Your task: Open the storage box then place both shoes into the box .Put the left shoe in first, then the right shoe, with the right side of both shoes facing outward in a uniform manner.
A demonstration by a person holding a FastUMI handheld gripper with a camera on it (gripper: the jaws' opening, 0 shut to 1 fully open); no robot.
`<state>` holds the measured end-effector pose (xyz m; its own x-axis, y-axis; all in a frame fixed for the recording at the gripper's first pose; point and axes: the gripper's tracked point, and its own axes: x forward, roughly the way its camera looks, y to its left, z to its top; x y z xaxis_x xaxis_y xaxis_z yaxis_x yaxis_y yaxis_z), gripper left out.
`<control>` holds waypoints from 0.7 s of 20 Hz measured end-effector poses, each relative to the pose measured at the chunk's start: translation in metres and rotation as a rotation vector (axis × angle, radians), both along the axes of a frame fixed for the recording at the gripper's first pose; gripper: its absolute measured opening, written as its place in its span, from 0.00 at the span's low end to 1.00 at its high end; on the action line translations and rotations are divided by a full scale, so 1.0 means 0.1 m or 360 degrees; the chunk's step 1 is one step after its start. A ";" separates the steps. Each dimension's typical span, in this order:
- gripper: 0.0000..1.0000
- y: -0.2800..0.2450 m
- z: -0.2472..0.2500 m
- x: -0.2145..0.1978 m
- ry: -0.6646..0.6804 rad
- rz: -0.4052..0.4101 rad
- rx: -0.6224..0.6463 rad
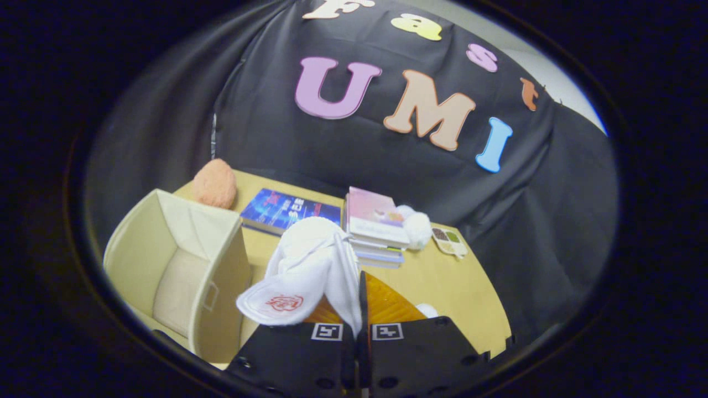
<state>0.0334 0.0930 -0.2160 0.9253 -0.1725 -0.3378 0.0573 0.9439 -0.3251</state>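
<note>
My gripper [358, 296] is shut on a white slipper [307, 271], pinching its fabric between the two fingers. The slipper hangs above the table, its toe with a red emblem pointing toward the box. The cream fabric storage box [144, 249] stands open just left of the slipper, its inside showing a pale bottom with nothing visible in it. A small bit of another white thing [427, 309] peeks out beside the right finger; I cannot tell whether it is the second slipper.
On the wooden table [464, 287] beyond the fingers lie a blue book [290, 210], a stack of books [376, 226] with a white fluffy ball [417, 228], a small compartment dish [451, 241], and an orange fluffy ball [214, 183] behind the box.
</note>
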 end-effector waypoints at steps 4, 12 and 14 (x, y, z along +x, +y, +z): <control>0.05 0.40 0.45 0.00 -0.0098 -0.0062 0.0039; 0.05 1.56 0.16 0.03 0.0052 -0.0116 0.0377; 0.05 1.77 -0.04 0.02 0.0118 -0.0141 0.0411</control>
